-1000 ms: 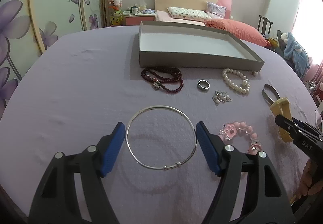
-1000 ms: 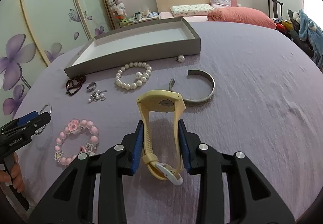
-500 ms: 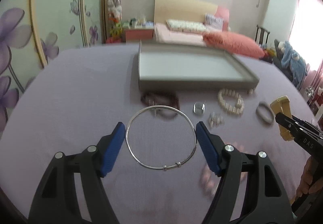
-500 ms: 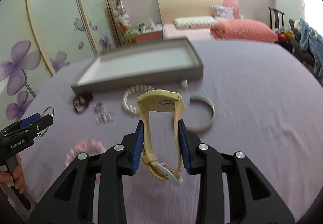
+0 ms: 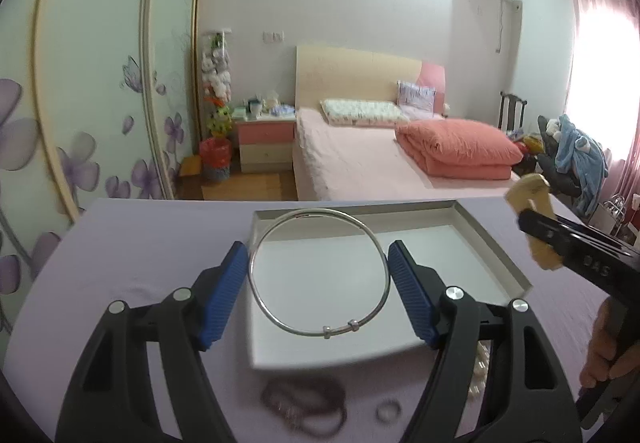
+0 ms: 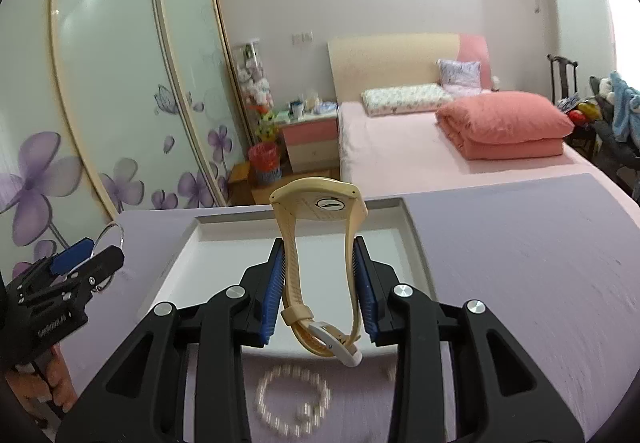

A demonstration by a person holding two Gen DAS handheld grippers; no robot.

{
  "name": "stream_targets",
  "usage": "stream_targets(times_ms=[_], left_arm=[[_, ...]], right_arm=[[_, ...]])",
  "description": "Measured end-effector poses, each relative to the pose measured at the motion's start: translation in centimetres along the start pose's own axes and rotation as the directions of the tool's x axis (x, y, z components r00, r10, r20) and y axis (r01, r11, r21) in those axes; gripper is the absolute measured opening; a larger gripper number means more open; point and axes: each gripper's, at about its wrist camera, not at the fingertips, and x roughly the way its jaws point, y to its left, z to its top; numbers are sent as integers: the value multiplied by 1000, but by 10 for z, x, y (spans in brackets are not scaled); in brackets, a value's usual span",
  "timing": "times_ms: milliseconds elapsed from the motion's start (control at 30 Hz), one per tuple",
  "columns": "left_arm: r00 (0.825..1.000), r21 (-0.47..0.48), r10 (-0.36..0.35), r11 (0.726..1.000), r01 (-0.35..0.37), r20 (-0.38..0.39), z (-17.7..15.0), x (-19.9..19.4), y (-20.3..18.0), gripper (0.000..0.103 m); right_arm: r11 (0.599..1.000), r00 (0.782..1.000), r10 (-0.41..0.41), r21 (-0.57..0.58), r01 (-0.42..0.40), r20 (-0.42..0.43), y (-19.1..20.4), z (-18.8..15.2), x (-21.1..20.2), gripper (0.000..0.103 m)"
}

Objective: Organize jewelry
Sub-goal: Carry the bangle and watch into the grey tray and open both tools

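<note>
My left gripper (image 5: 318, 283) is shut on a thin silver bangle (image 5: 380, 247) and holds it above the near part of the grey tray (image 5: 492, 243). My right gripper (image 6: 320, 275) is shut on a cream-yellow watch (image 6: 320, 203), its buckle hanging down, also above the tray (image 6: 416, 239). The right gripper with the watch (image 5: 532, 211) shows at the right of the left wrist view. The left gripper with the bangle (image 6: 110, 233) shows at the left of the right wrist view.
On the purple cloth in front of the tray lie a dark bead bracelet (image 5: 308, 403), a small ring (image 5: 388, 411) and a pearl bracelet (image 6: 292, 399), all blurred. A bed (image 6: 460, 147) and wardrobe doors (image 6: 120, 103) stand beyond the table.
Both grippers have risen and moved forward from over the loose jewelry to over the tray, each still holding its piece. The jewelry on the cloth now lies below and behind the fingertips.
</note>
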Motion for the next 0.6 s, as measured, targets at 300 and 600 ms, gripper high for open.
stream_targets(times_ms=[300, 600], left_arm=[[985, 0, -4, 1000, 4, -175, 15, 108, -7, 70], [962, -34, 3, 999, -12, -272, 19, 157, -2, 71]], right_arm=[[998, 969, -35, 42, 47, -244, -13, 8, 116, 34], [991, 935, -77, 72, 109, -347, -18, 2, 149, 43]])
